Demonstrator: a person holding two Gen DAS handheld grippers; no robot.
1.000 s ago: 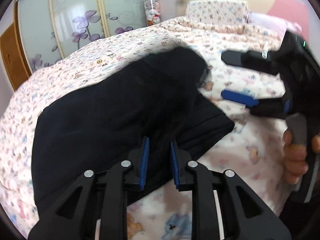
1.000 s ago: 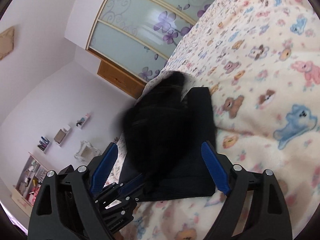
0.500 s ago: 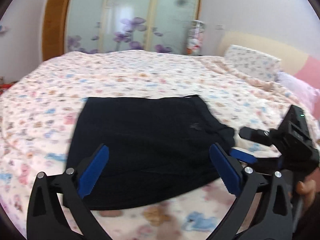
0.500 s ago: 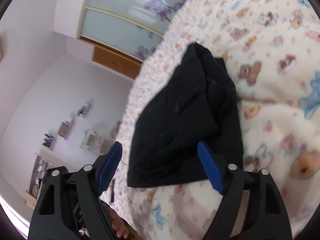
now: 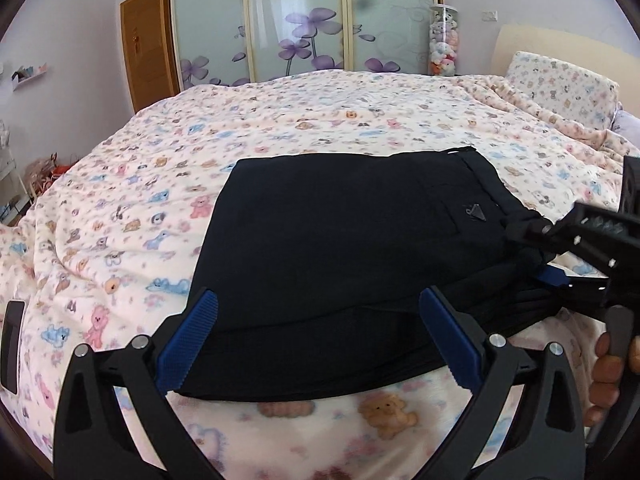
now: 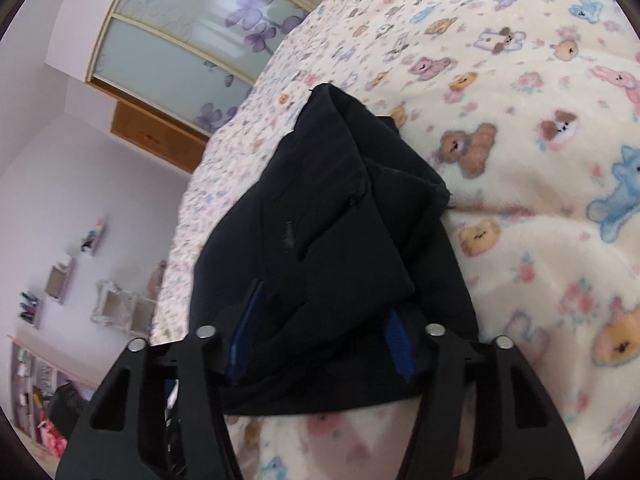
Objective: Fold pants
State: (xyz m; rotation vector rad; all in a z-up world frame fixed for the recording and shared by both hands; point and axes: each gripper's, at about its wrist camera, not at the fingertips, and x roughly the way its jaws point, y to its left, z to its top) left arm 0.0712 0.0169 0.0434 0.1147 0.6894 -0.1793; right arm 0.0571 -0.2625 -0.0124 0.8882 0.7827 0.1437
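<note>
Bright, soft daylight; glare on the wardrobe doors (image 5: 304, 20); fisheye bending at edges; bedspread (image 6: 520, 160) slightly blurred.

A wide bed (image 5: 320, 120) fills the room, spread with a cream fleece blanket printed in small bears and bunnies (image 5: 120, 220). Folded black pants (image 5: 340, 248) lie flat on it, near the front edge. A matching printed pillow (image 5: 560, 84) sits at the head, and a dark flat phone-like slab (image 5: 12, 344) rests at the blanket's left edge.

Black pants (image 5: 352, 236) lie folded into a flat rectangular stack on a teddy-bear print blanket (image 5: 320, 120), waistband edge to the right, one corner bunched upward.
</note>
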